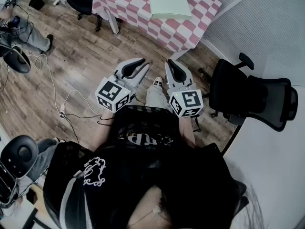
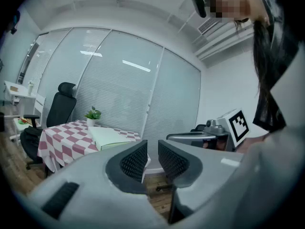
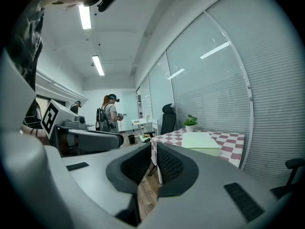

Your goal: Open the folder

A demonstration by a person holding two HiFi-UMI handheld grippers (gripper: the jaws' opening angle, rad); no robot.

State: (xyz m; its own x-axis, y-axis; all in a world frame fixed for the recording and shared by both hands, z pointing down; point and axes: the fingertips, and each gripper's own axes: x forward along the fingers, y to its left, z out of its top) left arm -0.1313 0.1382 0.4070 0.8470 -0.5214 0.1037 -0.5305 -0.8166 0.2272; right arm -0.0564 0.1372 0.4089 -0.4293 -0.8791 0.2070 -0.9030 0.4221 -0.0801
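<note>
A pale green folder (image 1: 169,1) lies shut on the table with the red-and-white checked cloth (image 1: 138,8), some way ahead of me across the wooden floor. Both grippers are held in the air in front of my body, side by side and well short of the table. My left gripper (image 1: 144,64) has its jaws almost together with nothing between them. My right gripper (image 1: 169,62) is likewise shut and empty. In the left gripper view the folder (image 2: 112,138) sits beyond the pads (image 2: 134,160). The right gripper view shows the folder (image 3: 200,141) right of its own jaws.
A black office chair (image 1: 252,97) stands to my right by the white wall. Cables (image 1: 62,109) trail over the floor at my left, near more chairs (image 1: 16,58). A small potted plant (image 3: 190,121) stands on the table. A person (image 3: 109,113) stands far back in the room.
</note>
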